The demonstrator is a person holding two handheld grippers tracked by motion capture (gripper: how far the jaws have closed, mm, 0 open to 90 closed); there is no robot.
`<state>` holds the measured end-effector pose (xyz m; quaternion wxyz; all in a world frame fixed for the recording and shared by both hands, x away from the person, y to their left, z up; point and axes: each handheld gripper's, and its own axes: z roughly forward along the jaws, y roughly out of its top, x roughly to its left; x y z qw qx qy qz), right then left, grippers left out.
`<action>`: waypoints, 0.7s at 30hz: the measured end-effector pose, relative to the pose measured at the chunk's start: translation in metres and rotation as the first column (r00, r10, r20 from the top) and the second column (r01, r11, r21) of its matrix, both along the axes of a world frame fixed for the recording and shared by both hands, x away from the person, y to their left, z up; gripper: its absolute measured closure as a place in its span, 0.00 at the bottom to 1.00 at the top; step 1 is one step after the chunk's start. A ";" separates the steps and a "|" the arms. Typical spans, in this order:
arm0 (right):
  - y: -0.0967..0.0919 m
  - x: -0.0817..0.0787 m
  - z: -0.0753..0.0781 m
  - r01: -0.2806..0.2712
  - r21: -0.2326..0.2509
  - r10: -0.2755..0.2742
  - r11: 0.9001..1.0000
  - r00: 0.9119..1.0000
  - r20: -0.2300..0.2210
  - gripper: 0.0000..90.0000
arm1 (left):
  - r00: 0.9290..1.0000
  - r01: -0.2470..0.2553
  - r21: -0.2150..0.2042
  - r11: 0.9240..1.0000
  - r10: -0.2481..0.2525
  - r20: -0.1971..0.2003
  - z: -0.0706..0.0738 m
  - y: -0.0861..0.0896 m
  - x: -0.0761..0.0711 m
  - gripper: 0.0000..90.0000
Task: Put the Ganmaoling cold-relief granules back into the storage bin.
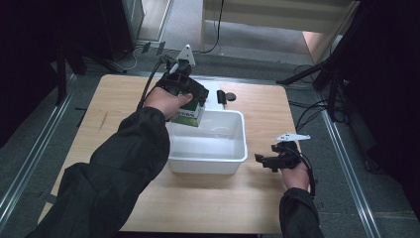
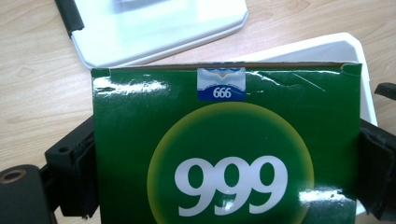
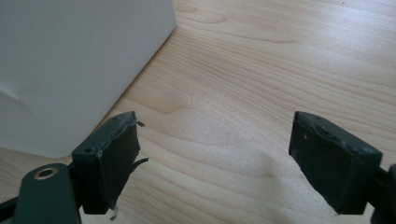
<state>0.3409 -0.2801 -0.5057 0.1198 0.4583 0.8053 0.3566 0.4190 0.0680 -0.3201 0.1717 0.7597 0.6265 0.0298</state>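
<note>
A green box printed with "999" is clamped between the jaws of my left gripper, held over the far left corner of the white tub. Black pads press on both sides of the box. My right gripper rests low at the tub's right side, open, with bare wood between its jaws. The tub's white wall stands just left of those jaws.
A white lid with a black strip lies flat on the wooden table beyond the tub. A small black object lies near the table's far edge. Dark stands and cables line the floor on both sides.
</note>
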 end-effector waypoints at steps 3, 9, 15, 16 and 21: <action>0.001 0.002 0.000 -0.006 -0.003 0.006 1.000 1.000 0.002 0.18 | 1.000 -0.008 -0.001 1.000 0.008 -0.010 -0.007 -0.001 0.000 0.06; 0.002 0.002 -0.001 -0.005 -0.007 0.005 1.000 1.000 -0.004 0.18 | 0.999 -0.025 0.001 1.000 0.025 -0.032 -0.022 0.000 0.001 0.06; 0.000 0.001 -0.001 -0.001 -0.012 0.001 1.000 1.000 -0.005 0.18 | 0.999 -0.022 0.006 1.000 0.023 -0.034 -0.026 -0.004 0.002 0.06; -0.001 0.001 -0.001 0.000 -0.011 0.000 1.000 1.000 -0.003 0.18 | 0.999 -0.030 0.007 1.000 0.030 -0.033 -0.029 -0.005 0.002 0.06; -0.002 -0.001 -0.001 0.004 -0.009 -0.004 1.000 1.000 -0.006 0.18 | 0.998 -0.041 0.006 0.999 0.041 -0.045 -0.036 -0.009 0.004 0.06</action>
